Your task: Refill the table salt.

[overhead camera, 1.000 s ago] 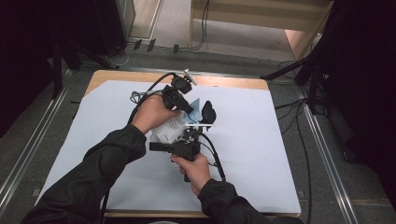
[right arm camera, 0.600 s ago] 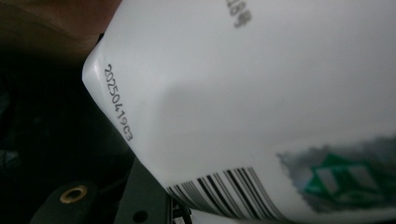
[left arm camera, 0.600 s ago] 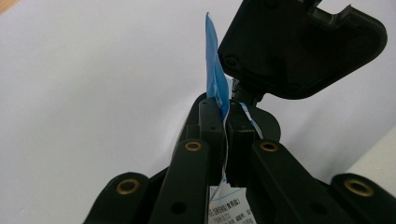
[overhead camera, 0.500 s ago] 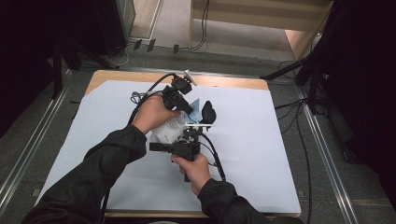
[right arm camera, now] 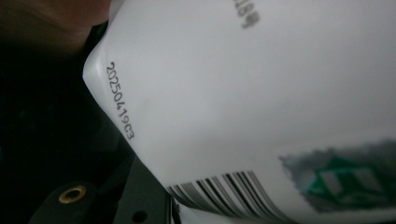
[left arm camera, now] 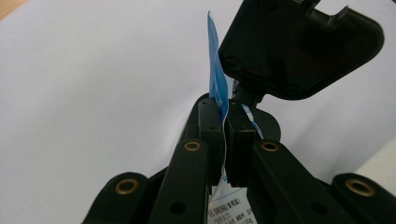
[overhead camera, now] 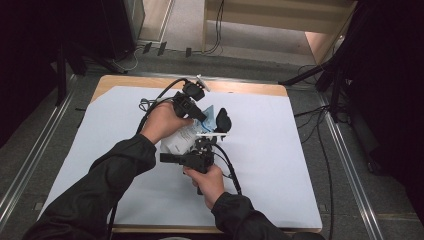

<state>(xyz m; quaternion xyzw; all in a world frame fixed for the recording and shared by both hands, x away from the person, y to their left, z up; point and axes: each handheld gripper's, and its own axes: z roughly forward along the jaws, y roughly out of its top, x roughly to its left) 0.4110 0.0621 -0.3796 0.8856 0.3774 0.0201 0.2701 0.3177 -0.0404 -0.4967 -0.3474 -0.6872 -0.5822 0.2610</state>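
A white packet (overhead camera: 181,139) with a blue top edge (left arm camera: 215,60) hangs between the two grippers over the middle of the white table sheet (overhead camera: 280,160). My left gripper (overhead camera: 202,116) (left arm camera: 224,112) is shut on the thin blue edge, its jaws pressed flat together on it. My right gripper (overhead camera: 206,142) comes from the near side, its jaws closed on the packet's white body. Close up, that body (right arm camera: 257,93) shows a barcode and a printed date code and hides the pads. A black plastic object (overhead camera: 222,120) (left arm camera: 299,46) sits just beyond the packet.
Black cables (overhead camera: 150,105) trail from the grippers across the sheet's far left. The wooden table edge (overhead camera: 240,87) runs along the back. On the floor, cables and stand legs (overhead camera: 320,75) lie at the right, and metal rails (overhead camera: 30,165) run along both sides.
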